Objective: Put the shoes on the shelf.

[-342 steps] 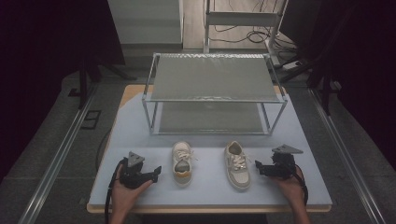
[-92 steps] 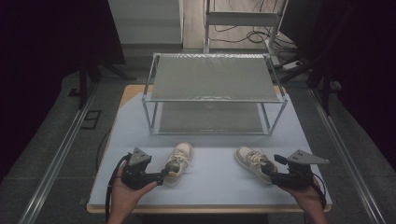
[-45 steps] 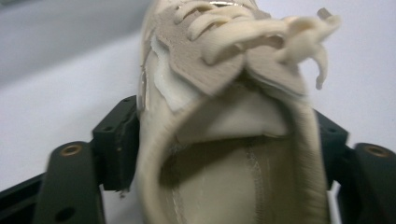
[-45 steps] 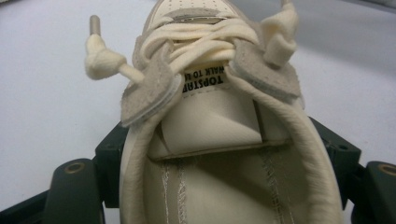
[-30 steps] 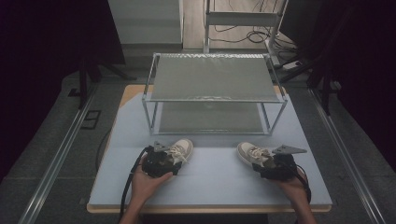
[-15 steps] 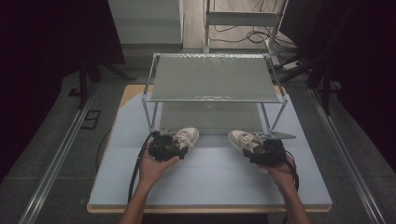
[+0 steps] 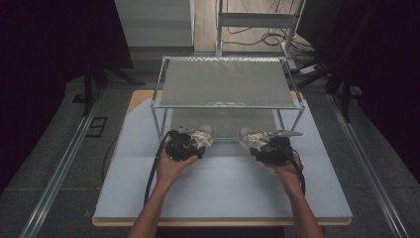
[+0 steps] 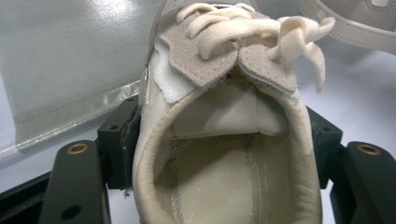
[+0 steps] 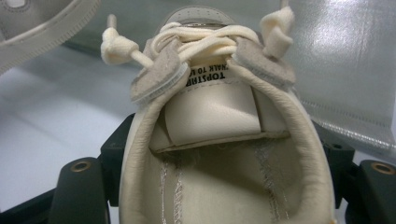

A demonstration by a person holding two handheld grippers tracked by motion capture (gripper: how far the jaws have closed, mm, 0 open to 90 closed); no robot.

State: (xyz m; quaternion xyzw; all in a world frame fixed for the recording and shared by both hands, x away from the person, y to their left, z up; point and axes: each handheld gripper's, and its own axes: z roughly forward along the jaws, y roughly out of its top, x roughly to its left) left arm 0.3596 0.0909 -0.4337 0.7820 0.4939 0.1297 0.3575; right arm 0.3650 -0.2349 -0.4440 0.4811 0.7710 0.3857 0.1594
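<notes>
While each tool (image 7: 190,145) (image 7: 265,148) clamps a shoe (image 7: 202,137) (image 7: 251,138), the pale counter (image 7: 223,188) (dark room behind) is seen beneath a rack (image 7: 225,82).

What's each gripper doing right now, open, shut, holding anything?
Left gripper: shut on the left shoe, jaws clamping its heel sides.
Right gripper: shut on the right shoe, same grip at the heel.

A pale blue table (image 7: 223,193) with a wooden edge is set on a grey floor (image 7: 44,148). A metal rail (image 7: 64,168) is laid along the left side, another at right. Black curtains (image 7: 49,34) are hung on both sides, so it's pretty dim. Cables (image 7: 262,37) are scattered far back.
</notes>
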